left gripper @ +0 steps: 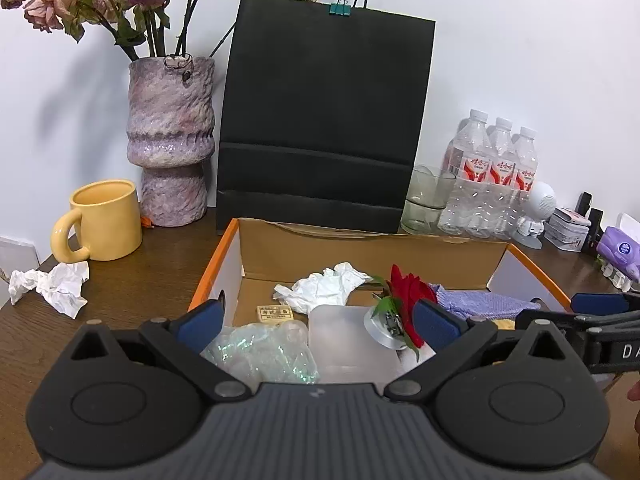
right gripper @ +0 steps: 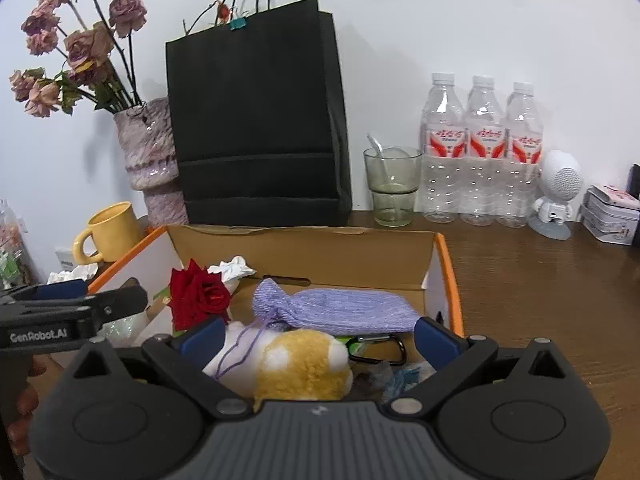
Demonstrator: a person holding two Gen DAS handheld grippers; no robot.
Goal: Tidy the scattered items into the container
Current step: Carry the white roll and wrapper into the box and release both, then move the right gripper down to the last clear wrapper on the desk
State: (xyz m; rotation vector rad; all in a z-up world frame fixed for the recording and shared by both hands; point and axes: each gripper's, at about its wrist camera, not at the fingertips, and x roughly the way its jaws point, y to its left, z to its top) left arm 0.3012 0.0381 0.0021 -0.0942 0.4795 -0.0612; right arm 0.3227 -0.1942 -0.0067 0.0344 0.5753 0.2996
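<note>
An open cardboard box with orange edges (left gripper: pixel 400 254) (right gripper: pixel 304 256) sits on the brown table. In it lie a red rose (left gripper: pixel 406 296) (right gripper: pixel 200 294), a purple knit pouch (left gripper: pixel 480 304) (right gripper: pixel 340 308), a white crumpled tissue (left gripper: pixel 328 286), a clear plastic lid (left gripper: pixel 348 344), a crinkled clear wrapper (left gripper: pixel 264 354), a small tan block (left gripper: pixel 273 313), a yellow-and-white plush toy (right gripper: pixel 300 364) and a black carabiner (right gripper: pixel 380 350). My left gripper (left gripper: pixel 318 320) is open and empty over the box's near left part. My right gripper (right gripper: pixel 318 338) is open and empty above the plush toy.
A crumpled tissue (left gripper: pixel 50 288) lies on the table left of the box, beside a yellow mug (left gripper: pixel 104 222). Behind the box stand a purple vase (left gripper: pixel 170 140), a black paper bag (left gripper: pixel 324 120), a glass (right gripper: pixel 392 184), three water bottles (right gripper: pixel 482 148) and a white robot figure (right gripper: pixel 558 196).
</note>
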